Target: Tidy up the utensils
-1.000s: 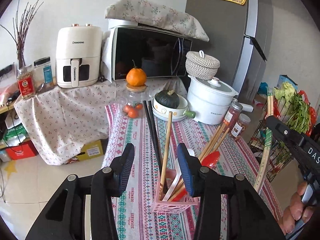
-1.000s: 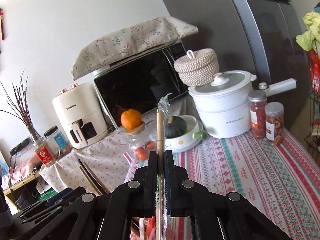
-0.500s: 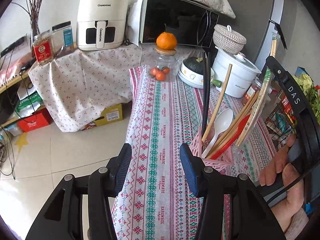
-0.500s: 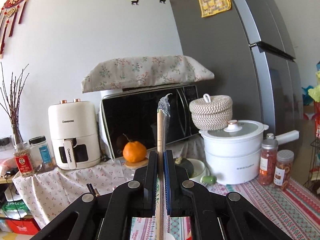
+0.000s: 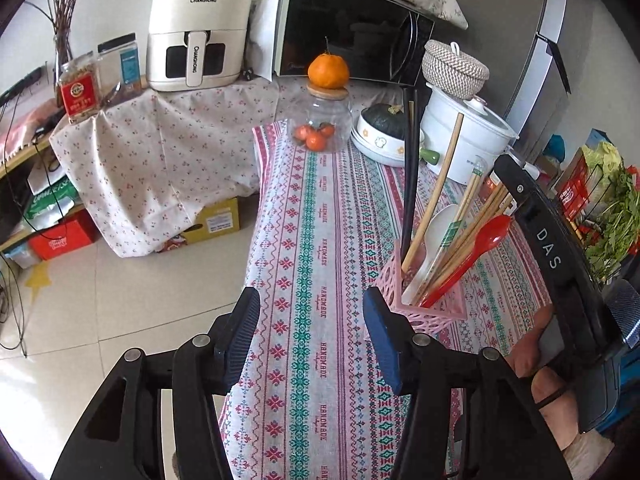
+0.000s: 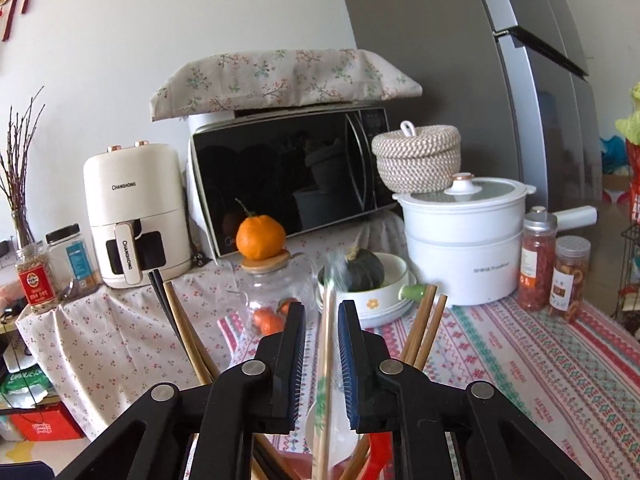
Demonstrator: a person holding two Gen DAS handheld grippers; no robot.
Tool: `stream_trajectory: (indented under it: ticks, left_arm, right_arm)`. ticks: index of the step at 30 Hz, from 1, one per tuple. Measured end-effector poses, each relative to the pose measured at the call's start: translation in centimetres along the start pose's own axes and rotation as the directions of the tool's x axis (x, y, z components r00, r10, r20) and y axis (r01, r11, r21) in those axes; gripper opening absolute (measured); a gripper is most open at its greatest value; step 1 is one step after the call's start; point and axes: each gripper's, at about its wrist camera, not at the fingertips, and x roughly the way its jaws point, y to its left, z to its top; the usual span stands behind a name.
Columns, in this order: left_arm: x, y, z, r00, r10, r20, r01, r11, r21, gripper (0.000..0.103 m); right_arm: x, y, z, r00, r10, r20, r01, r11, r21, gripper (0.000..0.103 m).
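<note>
Partly blurred: wrapped chopsticks (image 6: 328,344) btwn right tool (image 6: 322,336) pads.

A pink lattice-walled holder (image 5: 420,312) stands upright on the patterned tablecloth (image 5: 320,240), packed with utensils that lean out to its far side. A pair of black chopsticks (image 5: 411,168) rises steepest, beside a single bamboo stick (image 5: 436,192). A white spoon (image 5: 434,236) and a red spoon (image 5: 476,248) lie among several wooden chopsticks. One wrapped chopstick pair (image 5: 460,216), blurred in the right wrist view, appears to stand in the holder too.
</note>
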Motion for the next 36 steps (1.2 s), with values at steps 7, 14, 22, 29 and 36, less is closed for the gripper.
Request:
stream_trajectory:
  ticks: [7,14,22,29,36]
  left_arm:
    - [-0.4,-1.4,-0.7,1.0,-0.008,-0.012,0.008,1.0,0.01,0.071]
    - [-2.8,-3.7,-1.7,0.999,0.014,0.029,-0.014,1.0,0.02,0.089]
    - [-6.9,-7.4,-2.8,0.991,0.073,0.114,-0.08,0.995,0.055,0.103]
    - [-10.6,-11.0,-3.7,0.98,0.093,0.176,-0.111,0.99,0.09,0.103]
    - [-12.8,-13.8,-5.1,0.969,0.098,0.228,-0.122,0.988,0.093,0.103]
  right_arm:
    - [-3.2,-1.6,2.0,0.999,0.03,-0.033,-0.031,0.999,-0.043,0.05]
    - [-7.4,-4.9,4.3,0.992,0.02,-0.124,-0.033,0.994,-0.1,0.077]
    - [-12.9,-7.9,6.2,0.983,-0.053,-0.179,0.011,0.974,-0.225,0.103]
    - [-16.4,-9.5,6.5,0.966,-0.13,-0.222,0.062,0.955,-0.289,0.103]
    - [-18.5,-12.5,7.5,0.956,-0.156,-0.246,0.1,0.969,-0.226,0.103]
